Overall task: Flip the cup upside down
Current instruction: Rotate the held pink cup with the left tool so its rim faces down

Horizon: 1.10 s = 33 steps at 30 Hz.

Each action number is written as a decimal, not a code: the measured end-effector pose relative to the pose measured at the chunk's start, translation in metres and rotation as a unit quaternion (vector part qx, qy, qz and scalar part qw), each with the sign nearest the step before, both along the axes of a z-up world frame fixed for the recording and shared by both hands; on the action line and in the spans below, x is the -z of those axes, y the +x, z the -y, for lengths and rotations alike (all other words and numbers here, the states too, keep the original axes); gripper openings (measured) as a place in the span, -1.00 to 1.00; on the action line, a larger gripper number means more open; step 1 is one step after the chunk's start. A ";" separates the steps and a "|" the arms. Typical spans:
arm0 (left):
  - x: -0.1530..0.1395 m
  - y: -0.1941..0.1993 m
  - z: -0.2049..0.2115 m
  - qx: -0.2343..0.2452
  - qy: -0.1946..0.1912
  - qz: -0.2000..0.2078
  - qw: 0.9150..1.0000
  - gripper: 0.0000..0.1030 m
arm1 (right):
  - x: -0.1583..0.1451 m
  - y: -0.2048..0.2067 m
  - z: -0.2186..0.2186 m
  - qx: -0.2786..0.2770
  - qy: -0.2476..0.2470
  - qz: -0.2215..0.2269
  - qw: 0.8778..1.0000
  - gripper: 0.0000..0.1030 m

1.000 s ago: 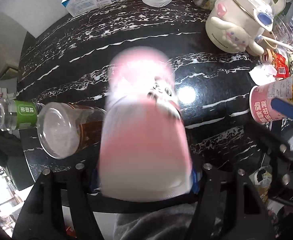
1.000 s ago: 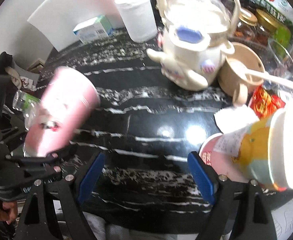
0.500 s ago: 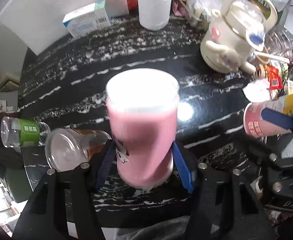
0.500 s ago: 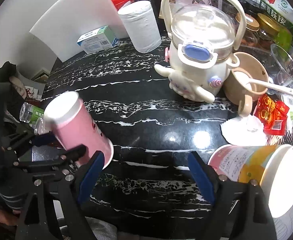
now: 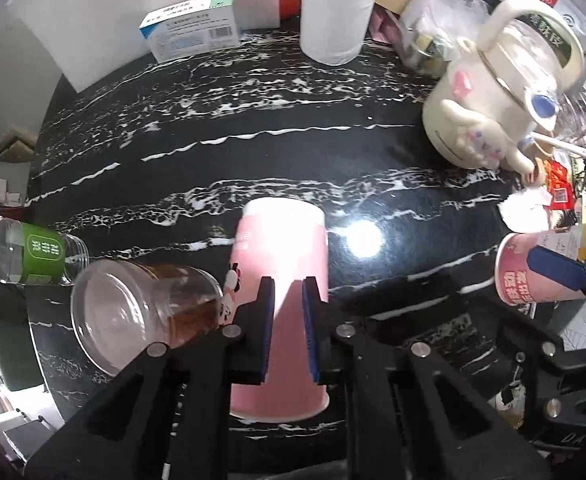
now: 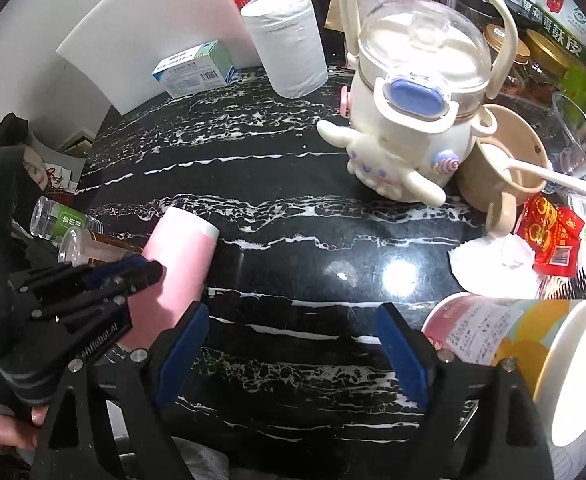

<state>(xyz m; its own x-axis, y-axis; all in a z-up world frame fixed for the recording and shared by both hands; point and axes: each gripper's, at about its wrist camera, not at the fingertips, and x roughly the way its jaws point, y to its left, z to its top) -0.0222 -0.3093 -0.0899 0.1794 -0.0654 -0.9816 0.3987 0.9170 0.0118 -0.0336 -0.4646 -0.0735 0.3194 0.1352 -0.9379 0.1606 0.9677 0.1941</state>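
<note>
The black marble table with white veins [image 5: 253, 132] carried everything. At its far right stood a cream cartoon-shaped kettle with a clear lid and hoop handle [image 6: 413, 128], and behind it, toward the back edge, an upright white roll of paper [image 6: 285, 44] and a white-and-teal cardboard box [image 6: 193, 70].

The pink paper cup with a white base [image 5: 281, 264] stood upside down on the table, its wide rim flat on the marble and its closed base on top. The left gripper [image 5: 287, 328] sat just in front of it, its blue-padded fingers [image 5: 267, 320] drawn narrow with only a thin gap, against the cup's near wall; whether they touched it could not be told.

The right gripper [image 6: 293, 352] had its fingers spread wide over bare table, holding nothing. Just beside its right finger lay a pink-and-yellow paper cup with a printed label [image 6: 505, 344], on its side.

Left of the upside-down cup lay a clear plastic bottle with brown liquid [image 5: 141, 312] on its side, close against the cup, and beyond it a clear bottle with a green label [image 5: 33, 252], also on its side.

A crumpled white tissue [image 6: 493, 260] lay near the kettle, beside a red snack packet [image 6: 553, 232].
</note>
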 end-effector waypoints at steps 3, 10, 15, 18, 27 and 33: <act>0.003 0.004 -0.003 -0.005 0.008 0.001 1.000 -0.28 | 0.002 0.001 0.000 -0.001 0.002 -0.003 1.000 0.66; 0.007 0.010 -0.004 -0.010 0.019 0.007 1.000 0.21 | 0.004 0.003 -0.004 -0.007 0.006 -0.006 1.000 0.66; 0.013 0.015 0.004 0.002 0.029 0.003 1.000 0.27 | 0.007 0.003 -0.003 -0.008 0.006 -0.012 1.000 0.66; 0.022 0.019 0.011 0.011 0.042 0.000 0.999 0.36 | 0.009 0.003 -0.001 -0.007 0.007 -0.017 1.000 0.66; 0.039 0.026 0.027 0.042 0.092 0.011 0.995 0.56 | 0.017 0.005 0.000 -0.012 0.015 -0.027 0.999 0.66; 0.051 0.028 0.034 0.061 0.130 0.017 0.990 0.66 | 0.020 0.009 -0.001 -0.017 0.012 -0.030 0.999 0.66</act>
<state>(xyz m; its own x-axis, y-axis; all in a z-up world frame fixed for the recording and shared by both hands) 0.0056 -0.3437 -0.1405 0.2196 0.1646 -0.9616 0.5016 0.8264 0.2560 -0.0243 -0.4638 -0.0938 0.2572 0.1676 -0.9517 0.1393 0.9681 0.2081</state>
